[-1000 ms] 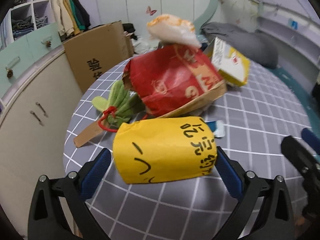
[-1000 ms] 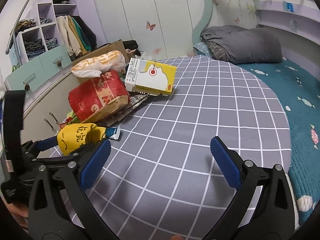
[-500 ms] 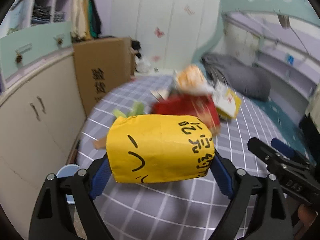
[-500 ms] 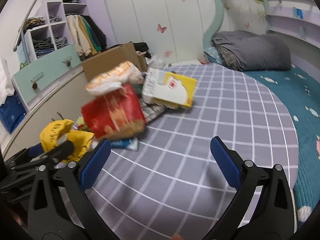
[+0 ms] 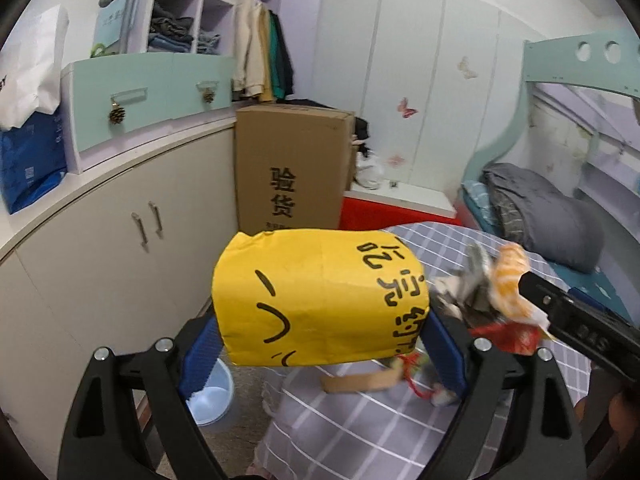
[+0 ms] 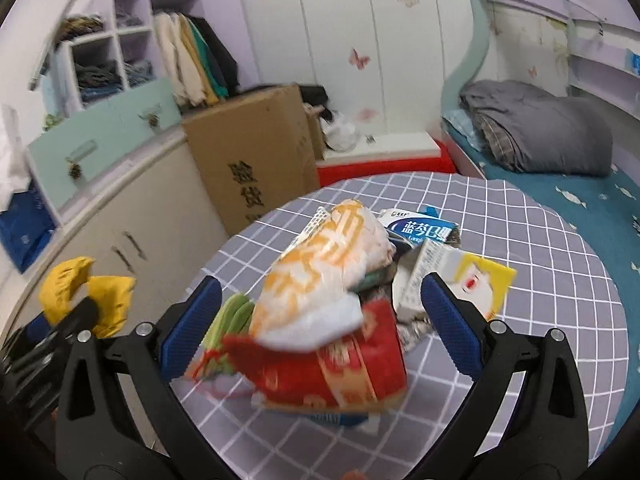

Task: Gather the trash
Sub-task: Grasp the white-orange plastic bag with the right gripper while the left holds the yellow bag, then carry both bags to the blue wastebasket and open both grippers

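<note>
Now carrying yellow bag [image 5: 320, 296], clamped by left gripper [image 5: 320, 356], lifted off bed [image 5: 360, 432].
Best kept level and squeezed gently; soft paper, could crumple or slip. Should be swung over blue bin [image 5: 212, 400] on floor beside bed before letting go. Right gripper [image 6: 316, 320] spread wide, empty, above trash pile [image 6: 320, 320] on bed.

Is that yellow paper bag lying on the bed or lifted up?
Lifted: the yellow bag sits clamped in the left gripper, with floor and bucket below.
</note>
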The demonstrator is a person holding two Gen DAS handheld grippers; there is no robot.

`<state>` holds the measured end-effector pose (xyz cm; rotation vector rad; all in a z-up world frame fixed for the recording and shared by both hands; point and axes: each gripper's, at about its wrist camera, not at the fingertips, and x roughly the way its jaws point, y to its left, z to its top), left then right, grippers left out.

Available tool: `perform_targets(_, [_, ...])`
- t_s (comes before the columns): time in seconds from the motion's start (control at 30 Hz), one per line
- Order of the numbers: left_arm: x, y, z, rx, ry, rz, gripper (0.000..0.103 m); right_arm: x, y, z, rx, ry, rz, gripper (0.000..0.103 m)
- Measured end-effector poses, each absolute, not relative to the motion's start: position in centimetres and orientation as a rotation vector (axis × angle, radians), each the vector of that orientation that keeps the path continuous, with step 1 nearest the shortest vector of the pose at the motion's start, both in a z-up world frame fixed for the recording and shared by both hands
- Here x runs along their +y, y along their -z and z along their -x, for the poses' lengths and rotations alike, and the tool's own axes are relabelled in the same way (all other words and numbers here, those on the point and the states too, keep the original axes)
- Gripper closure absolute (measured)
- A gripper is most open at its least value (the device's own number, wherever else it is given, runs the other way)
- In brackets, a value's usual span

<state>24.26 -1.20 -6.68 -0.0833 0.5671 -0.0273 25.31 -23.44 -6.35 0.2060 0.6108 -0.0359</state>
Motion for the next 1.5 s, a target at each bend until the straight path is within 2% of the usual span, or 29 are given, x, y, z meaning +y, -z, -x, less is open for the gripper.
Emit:
perform_targets(0.1, [-0.4, 6.7, -25.3, 0.566, 0.001, 0.077, 0.016, -23.3, 6.9, -27.9, 0.655, 0.083, -0.168, 0.006])
perform_targets(0.13, [-0.1, 6.8, -25.4, 0.568, 0.002, 0.083, 0.016, -23.3, 7.0, -28.3, 0.665, 0.087, -0.166, 0.011])
perform_targets(0.17, [0.2, 7.0, -25.5, 0.569, 0.004, 0.089, 0.016, -23.6, 7.3, -28.9, 0.689, 0.078, -0.174, 0.031])
perform_targets(0.2, [0.6, 7.1, -25.6, 0.569, 0.006, 0.095, 0.016, -23.7, 7.5, -29.1, 0.703, 0.062, -0.185, 0.045])
perform_targets(0.37, [2.1, 7.5, -26.2, 0.577, 0.018, 0.124, 0.016, -24.0, 7.5, -29.0, 0.709, 0.038, -0.206, 0.051])
perform_targets(0.57, [5.1, 7.5, -26.4, 0.581, 0.048, 0.192, 0.016, -22.2, 3.3, -26.3, 0.543, 0.024, -0.202, 0.051])
perform_targets(0.73, [9.8, 8.2, -25.1, 0.579, -0.005, 0.22, 0.016, -15.5, 2.2, -25.2, 0.533, -0.17, -0.154, 0.051])
perform_targets(1.0, [21.0, 12.0, -22.9, 0.647, -0.266, 0.26, 0.016, 0.5, 8.0, -27.0, 0.679, -0.483, -0.075, 0.051])
perform_targets(1.2, [28.0, 15.2, -23.4, 0.72, -0.399, 0.296, 0.016, 7.7, 12.9, -30.3, 0.766, -0.579, -0.087, 0.05])
perform_targets(1.3, [30.7, 16.8, -24.3, 0.751, -0.458, 0.3, 0.016, 10.6, 15.9, -33.4, 0.807, -0.616, -0.13, 0.044])
perform_targets(1.33, [31.4, 17.3, -24.7, 0.759, -0.473, 0.298, 0.016, 11.7, 17.0, -34.4, 0.811, -0.632, -0.136, 0.028])
perform_targets(1.37, [31.8, 17.7, -24.9, 0.769, -0.484, 0.297, 0.016, 12.5, 18.0, -35.2, 0.816, -0.62, -0.122, 0.017])
perform_targets(1.5, [33.3, 19.6, -26.8, 0.824, -0.467, 0.33, 0.016, 14.2, 20.6, -35.9, 0.879, -0.576, -0.113, 0.017])
